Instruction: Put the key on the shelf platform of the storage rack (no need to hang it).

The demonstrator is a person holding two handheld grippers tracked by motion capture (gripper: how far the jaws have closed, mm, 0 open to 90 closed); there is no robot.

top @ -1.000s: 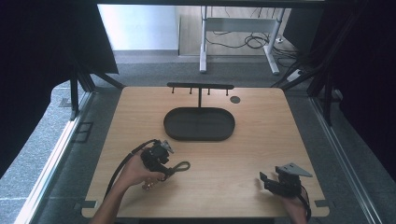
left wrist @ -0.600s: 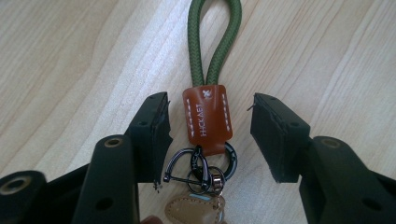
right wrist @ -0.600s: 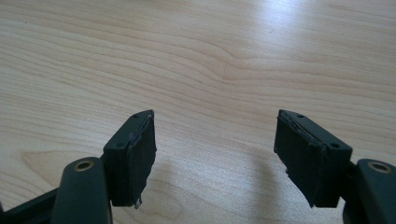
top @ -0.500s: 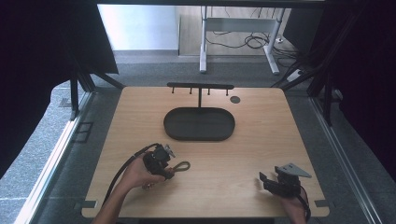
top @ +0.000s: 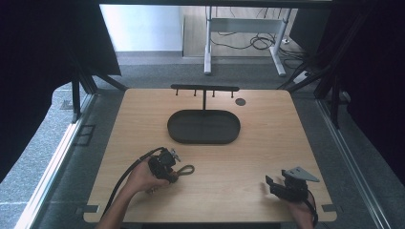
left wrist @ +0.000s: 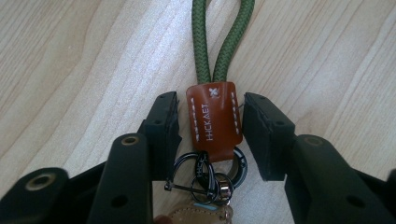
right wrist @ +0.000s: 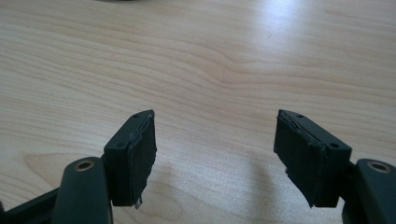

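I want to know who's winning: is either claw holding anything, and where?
Nothing is held yet. The left claw is open around the keychain's brown leather tab, not touching. The right claw is open.

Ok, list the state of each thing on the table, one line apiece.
Left gripper: open, its jaws either side of the brown leather tab, small gaps showing.
Right gripper: open, nothing between its jaws.
Keychain: flat on the table, green cord loop pointing away.
Black tray: empty.
Hook rack: nothing hanging.

wooden table [top: 248, 157], black oval tray [top: 204, 127], T-shaped hook rack [top: 205, 88]
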